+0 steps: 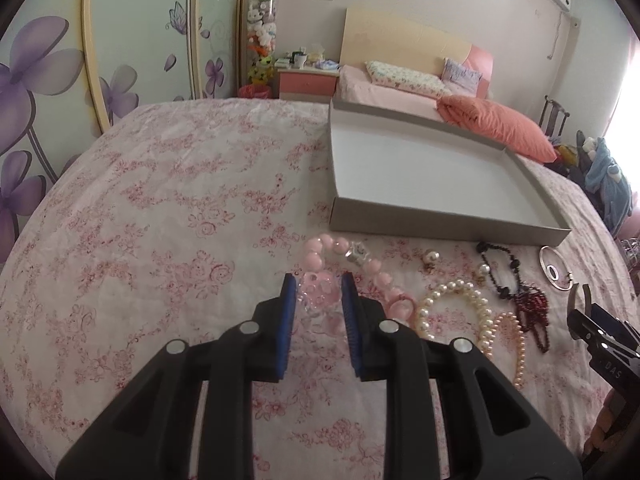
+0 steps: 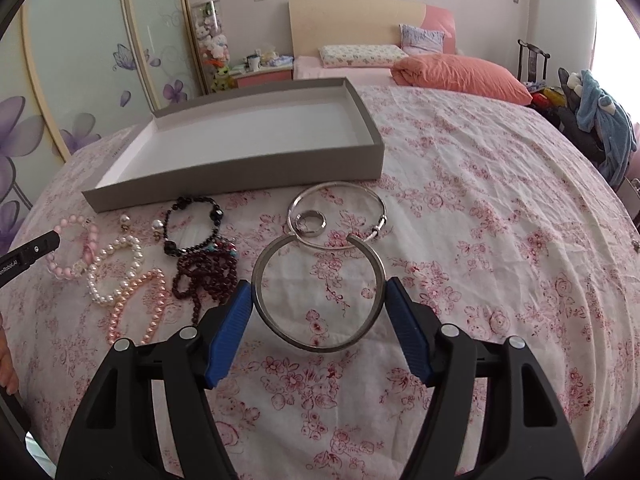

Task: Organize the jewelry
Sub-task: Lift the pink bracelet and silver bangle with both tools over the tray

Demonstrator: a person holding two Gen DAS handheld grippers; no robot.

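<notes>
Jewelry lies on the floral cloth before an empty grey tray [image 1: 440, 222] [image 2: 240, 184]. My left gripper [image 1: 319, 294] stands with its blue pads on either side of the clear charm of a pink bead bracelet [image 1: 320, 296] [image 2: 74, 248], touching or nearly so. My right gripper [image 2: 320, 300] is open around a silver open bangle [image 2: 320, 346], its pads at the bangle's sides. A second silver bangle [image 2: 340, 216] and a ring [image 2: 310, 222] lie just beyond. A white pearl bracelet [image 1: 452, 308] [image 2: 116, 272], a pink pearl strand [image 2: 140, 308], dark red beads [image 2: 208, 276] and a black bead bracelet [image 2: 192, 224] lie between the grippers.
The table carries a pink floral cloth [image 2: 480, 240]. Two pearl earrings [image 2: 128, 222] lie near the tray. A bed with an orange pillow [image 2: 460, 74] stands behind, wardrobe doors [image 1: 52, 100] at the left, clothes on a chair [image 2: 596, 116] at the right.
</notes>
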